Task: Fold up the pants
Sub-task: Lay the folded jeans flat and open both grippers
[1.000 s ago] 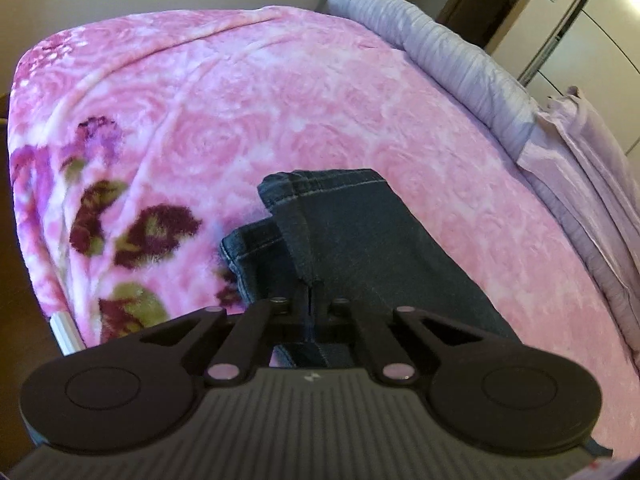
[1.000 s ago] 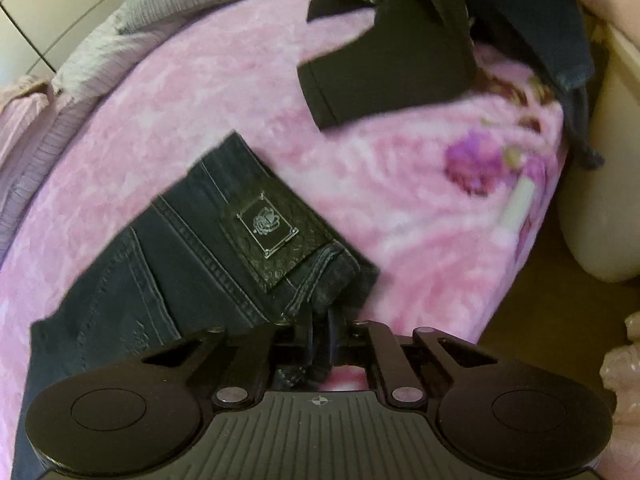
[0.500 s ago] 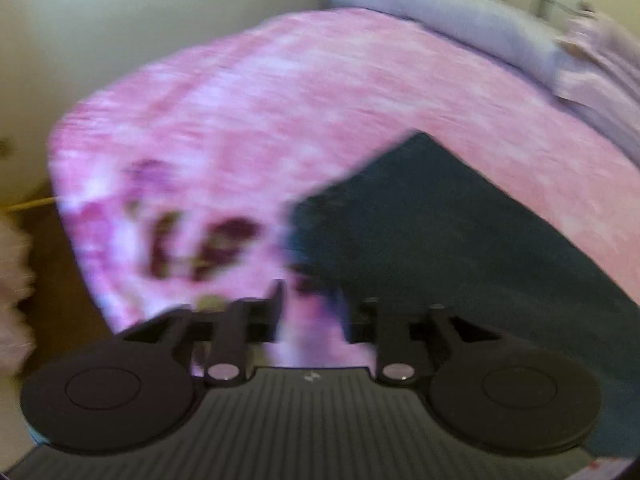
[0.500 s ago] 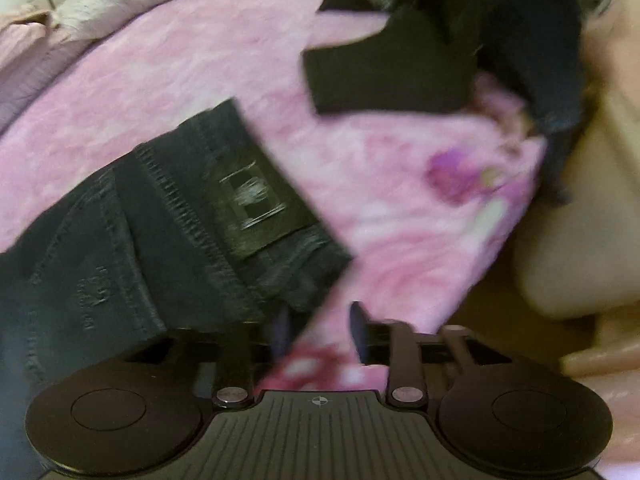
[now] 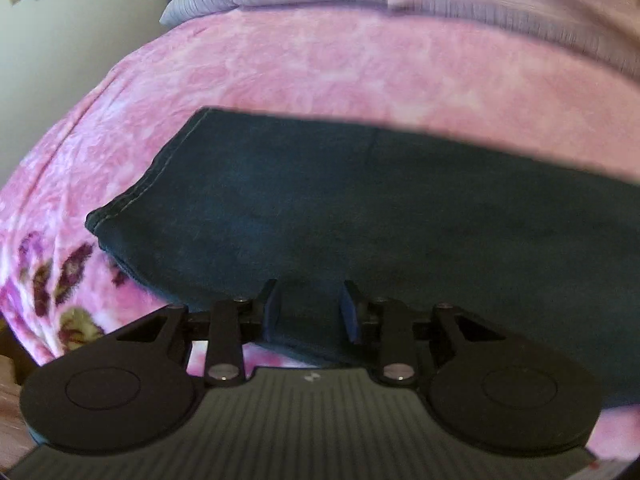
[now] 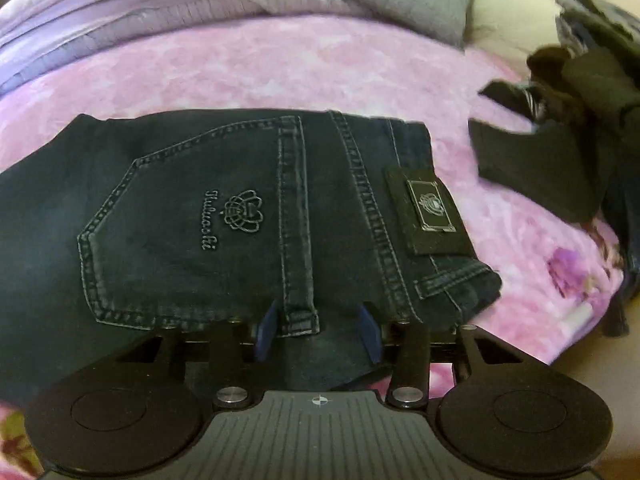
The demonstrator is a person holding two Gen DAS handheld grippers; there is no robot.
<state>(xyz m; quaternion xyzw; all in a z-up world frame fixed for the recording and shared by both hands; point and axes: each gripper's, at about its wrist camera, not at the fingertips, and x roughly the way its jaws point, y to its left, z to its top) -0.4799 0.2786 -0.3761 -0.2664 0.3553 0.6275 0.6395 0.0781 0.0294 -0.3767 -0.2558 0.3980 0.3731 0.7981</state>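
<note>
Dark blue jeans (image 5: 360,208) lie flat across the pink floral blanket (image 5: 320,64). The left wrist view shows the leg end with its hem at the left. My left gripper (image 5: 310,312) stands open just above the near edge of the leg, nothing between its fingers. In the right wrist view the waist end of the jeans (image 6: 240,216) shows a back pocket with an embroidered logo and a black leather patch (image 6: 430,210). My right gripper (image 6: 318,330) is open over the near edge by the waistband, with a belt loop (image 6: 300,320) lying between its fingers.
A heap of dark clothes (image 6: 560,136) lies on the blanket at the right. Lilac bedding (image 5: 500,0) and grey pillows (image 6: 400,0) line the far side. The bed's edge drops off at the right (image 6: 580,340) and at the near left (image 5: 24,344).
Both grippers have let go of the jeans and opened. Both cameras have swung round to face the jeans square on, and the jeans now lie flat on the blanket.
</note>
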